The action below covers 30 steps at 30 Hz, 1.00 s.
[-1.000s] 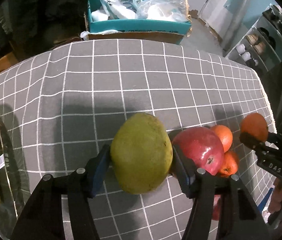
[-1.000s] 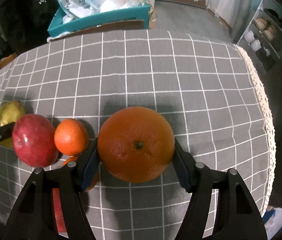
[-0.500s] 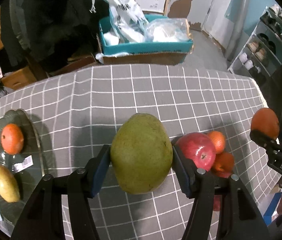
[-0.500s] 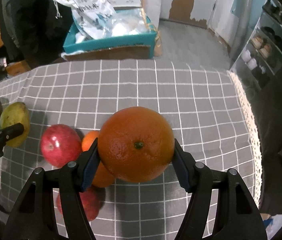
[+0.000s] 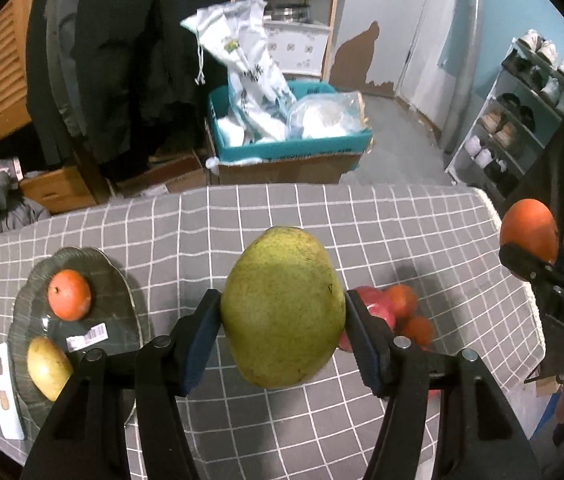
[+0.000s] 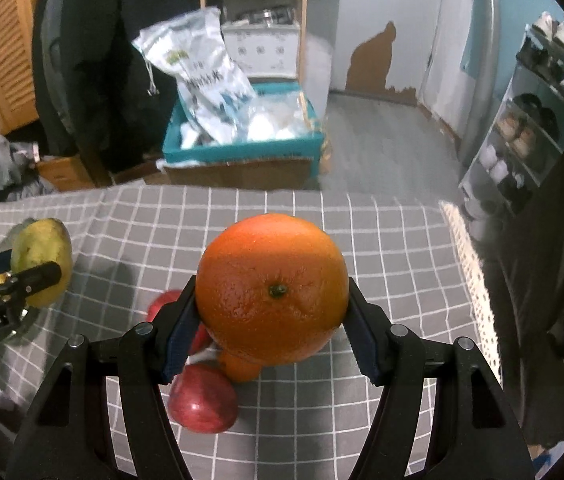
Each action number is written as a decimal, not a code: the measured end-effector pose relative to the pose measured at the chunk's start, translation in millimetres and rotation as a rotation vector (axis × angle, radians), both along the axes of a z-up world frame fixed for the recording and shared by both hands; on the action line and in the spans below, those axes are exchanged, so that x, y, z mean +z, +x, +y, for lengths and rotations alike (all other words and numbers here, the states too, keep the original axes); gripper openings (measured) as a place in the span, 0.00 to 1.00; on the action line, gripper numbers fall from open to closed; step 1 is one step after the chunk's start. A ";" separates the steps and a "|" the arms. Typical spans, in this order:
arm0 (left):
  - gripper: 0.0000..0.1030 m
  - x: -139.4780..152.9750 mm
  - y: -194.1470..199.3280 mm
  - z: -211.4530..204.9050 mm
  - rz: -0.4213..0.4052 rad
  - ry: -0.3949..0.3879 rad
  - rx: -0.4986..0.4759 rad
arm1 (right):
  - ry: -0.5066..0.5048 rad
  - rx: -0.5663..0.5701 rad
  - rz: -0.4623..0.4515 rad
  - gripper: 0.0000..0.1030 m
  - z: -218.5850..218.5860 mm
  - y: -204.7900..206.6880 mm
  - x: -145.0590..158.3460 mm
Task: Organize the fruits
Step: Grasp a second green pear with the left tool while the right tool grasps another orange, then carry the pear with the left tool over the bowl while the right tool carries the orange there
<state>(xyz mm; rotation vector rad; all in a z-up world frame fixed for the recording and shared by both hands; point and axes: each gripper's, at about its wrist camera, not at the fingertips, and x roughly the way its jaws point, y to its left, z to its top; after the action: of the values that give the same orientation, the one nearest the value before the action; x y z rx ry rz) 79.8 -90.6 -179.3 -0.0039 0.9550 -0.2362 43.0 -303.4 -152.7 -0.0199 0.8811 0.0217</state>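
Above counter [image 5: 210,224], green mango [image 5: 282,308] pinched in left tongs [image 5: 282,336], orange [image 6: 272,288] in right tongs [image 6: 272,332]; both lifted clear since a second ago, plate [image 5: 118,312] now revealed, carry judged next

A speckled green mango [image 5: 283,307] sits upright, clamped between the left fingers [image 5: 202,332]. A glossy orange [image 6: 272,288], stem end facing back, is gripped between the right fingers [image 6: 361,340]; red apples [image 6: 203,398] lie below them.
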 end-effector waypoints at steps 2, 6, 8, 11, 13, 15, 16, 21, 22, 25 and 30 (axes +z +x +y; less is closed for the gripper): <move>0.61 10.4 -4.9 3.5 -0.023 -0.005 0.003 | -0.004 0.006 -0.025 0.65 2.4 -3.9 9.6; 0.61 26.1 -13.9 7.5 -0.063 -0.006 0.007 | -0.001 0.015 -0.066 0.65 6.8 -10.7 25.2; 0.61 33.9 -19.2 9.8 -0.087 0.002 0.010 | 0.002 0.019 -0.085 0.65 7.6 -14.0 32.7; 0.61 45.7 -27.0 15.3 -0.121 0.005 0.013 | 0.008 0.027 -0.112 0.65 10.2 -17.9 43.7; 0.61 52.0 -31.3 17.3 -0.137 0.004 0.016 | 0.011 0.035 -0.129 0.65 12.7 -21.0 50.2; 0.61 57.9 -35.5 19.9 -0.155 0.007 0.017 | 0.013 0.044 -0.146 0.65 15.0 -23.6 55.7; 0.61 61.3 -37.5 21.6 -0.164 0.008 0.018 | 0.013 0.048 -0.154 0.65 17.5 -25.0 59.2; 0.61 74.9 -44.3 31.2 -0.197 -0.001 0.028 | 0.015 0.074 -0.189 0.65 28.4 -29.9 73.3; 0.61 77.2 -45.1 33.0 -0.203 -0.002 0.031 | 0.015 0.079 -0.194 0.65 31.2 -31.0 75.5; 0.61 84.1 -48.5 40.7 -0.222 -0.005 0.041 | 0.016 0.098 -0.210 0.65 39.4 -32.7 82.4; 0.61 89.9 -51.4 52.6 -0.240 -0.003 0.062 | 0.020 0.127 -0.230 0.65 52.9 -31.5 91.1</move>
<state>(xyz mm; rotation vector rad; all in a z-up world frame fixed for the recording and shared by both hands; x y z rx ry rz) 28.4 -38.0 -89.4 -0.0080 0.7147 -0.1765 11.5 -250.5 -61.6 -0.0588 0.6483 0.1441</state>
